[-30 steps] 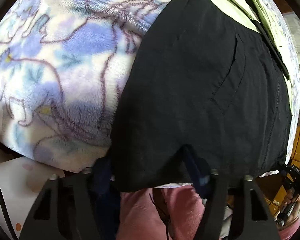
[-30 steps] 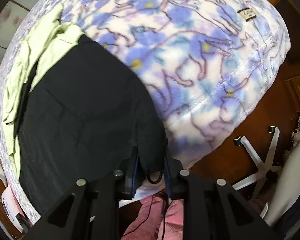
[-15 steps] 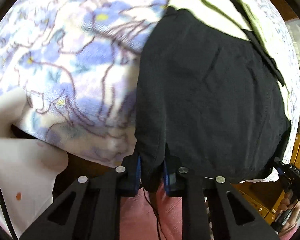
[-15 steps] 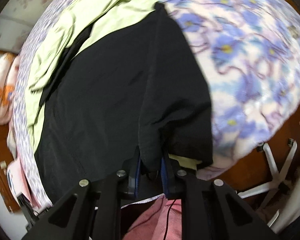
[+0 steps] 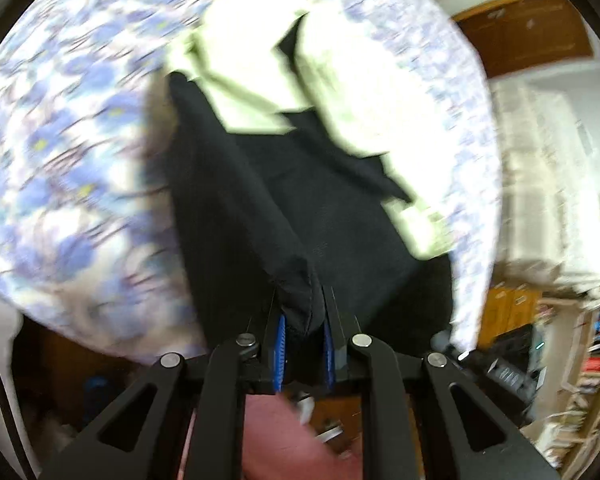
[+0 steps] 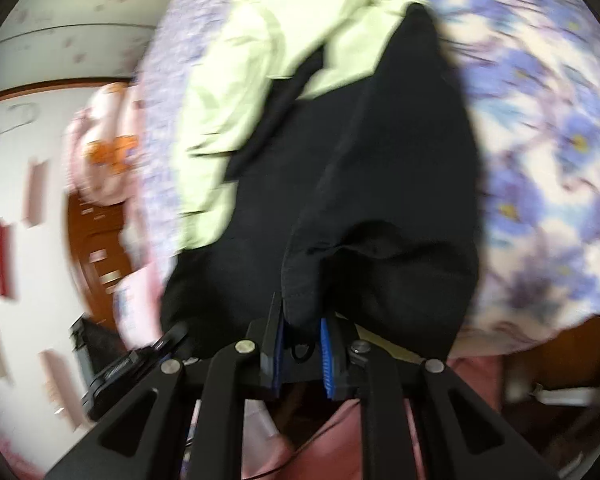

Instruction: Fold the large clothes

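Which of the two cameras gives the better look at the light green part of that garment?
The right wrist view: the green part is less washed out. In the left wrist view it glares nearly white.

Blue-flowered fleece blanket (image 5: 72,168) across the bed — wooden shelves (image 5: 580,376) of books, pink-and-orange pillow (image 6: 104,148).

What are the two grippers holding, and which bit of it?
Both hold the black and pale green garment. The left gripper and right gripper each pinch a bunched black corner of its near bottom edge.
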`<state>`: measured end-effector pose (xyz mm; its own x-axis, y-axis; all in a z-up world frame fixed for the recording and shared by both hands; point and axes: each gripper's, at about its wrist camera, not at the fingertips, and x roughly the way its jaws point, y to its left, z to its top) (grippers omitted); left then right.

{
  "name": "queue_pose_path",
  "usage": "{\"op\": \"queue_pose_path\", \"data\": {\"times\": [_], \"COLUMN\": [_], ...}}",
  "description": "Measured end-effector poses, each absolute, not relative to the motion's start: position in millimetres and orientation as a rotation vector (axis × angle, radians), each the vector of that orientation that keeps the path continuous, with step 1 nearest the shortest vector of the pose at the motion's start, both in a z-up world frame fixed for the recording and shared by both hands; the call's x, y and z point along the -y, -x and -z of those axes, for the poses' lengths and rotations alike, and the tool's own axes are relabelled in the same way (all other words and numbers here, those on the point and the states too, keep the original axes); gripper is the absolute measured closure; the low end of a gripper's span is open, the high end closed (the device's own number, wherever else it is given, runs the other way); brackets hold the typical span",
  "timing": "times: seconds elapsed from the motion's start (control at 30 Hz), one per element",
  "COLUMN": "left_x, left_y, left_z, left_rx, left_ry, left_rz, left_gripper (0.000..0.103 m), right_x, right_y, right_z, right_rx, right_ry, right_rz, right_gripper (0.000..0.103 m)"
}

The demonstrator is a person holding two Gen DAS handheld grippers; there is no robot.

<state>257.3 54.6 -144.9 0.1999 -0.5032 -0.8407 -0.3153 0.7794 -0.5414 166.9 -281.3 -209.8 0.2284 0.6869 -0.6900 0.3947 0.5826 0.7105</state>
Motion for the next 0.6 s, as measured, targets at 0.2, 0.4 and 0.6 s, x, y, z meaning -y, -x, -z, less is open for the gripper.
{"op": "queue_pose_path", "data": {"times": [0.2,0.4,0.6], "left_x": [-46,-67,-116], "left_y": [-315,-378,-449], "left_z": [100,56,51], "left_rx": [-1.193,-0.957,-0.796], "left_ry": [0.825,0.839,0.855], "left_rz": [0.199,0.187,0.099], "left_gripper": [0.091,0.091,0.092], "right_x": [274,299,336], "right_y": [-219,-282,-345], "right_z": [164,132,114], "right_rx": [-1.245,-1.016,-0.806], "right_ry": [-1.064,-1.188,-1.182], "right_rz": [-0.477,-0.578,-0.463], "right_gripper": [0.089,0.090,0.090]}}
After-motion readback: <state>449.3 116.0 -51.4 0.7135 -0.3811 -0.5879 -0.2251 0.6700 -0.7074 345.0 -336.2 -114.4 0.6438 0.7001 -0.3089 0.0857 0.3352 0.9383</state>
